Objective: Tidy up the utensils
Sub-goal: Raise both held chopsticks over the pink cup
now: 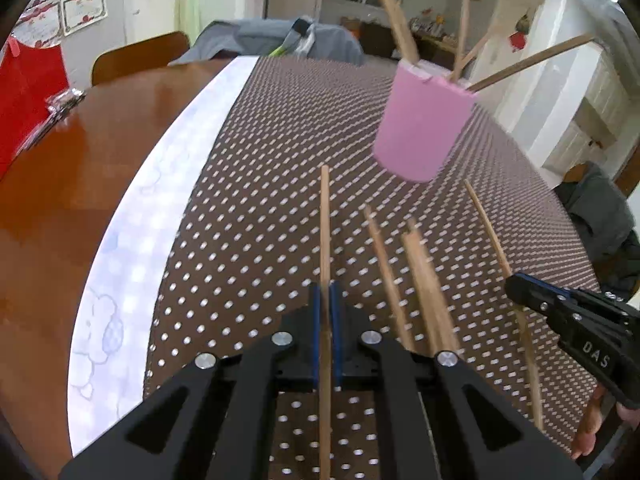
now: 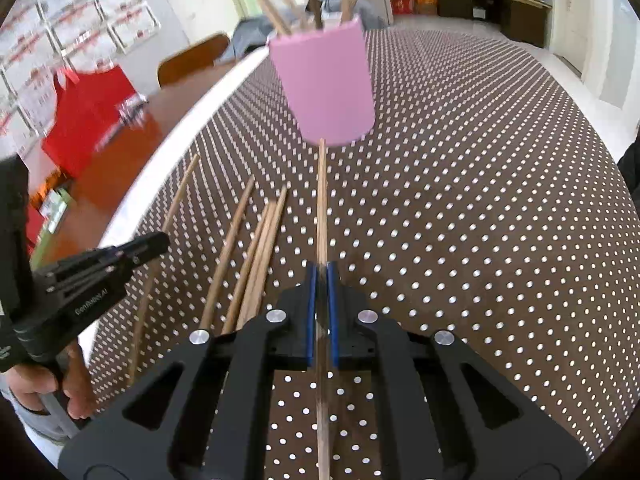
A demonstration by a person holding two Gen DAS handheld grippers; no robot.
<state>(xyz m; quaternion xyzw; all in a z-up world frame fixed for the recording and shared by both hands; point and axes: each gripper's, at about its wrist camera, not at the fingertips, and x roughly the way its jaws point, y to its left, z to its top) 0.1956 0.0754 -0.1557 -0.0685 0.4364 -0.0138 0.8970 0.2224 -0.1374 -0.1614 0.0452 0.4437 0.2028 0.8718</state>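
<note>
Left tongs (image 1: 326, 292) clamping one chopstick (image 1: 325, 216), right tongs (image 2: 322, 276) another (image 2: 322, 200) — pink holder (image 2: 326, 84) ahead

**Wood, plastic and dotted cloth**

The chopsticks (image 1: 325, 240) look like pale matt wood. The pink holder (image 1: 420, 128) is smooth and matt, material unclear. A brown white-dotted cloth (image 2: 460, 220) covers the glossy wooden tabletop (image 1: 100, 152). Each gripper (image 2: 322, 280) looks like matt black plastic with blue pads (image 2: 311, 320) and shiny metal screws (image 2: 276, 316).
</note>
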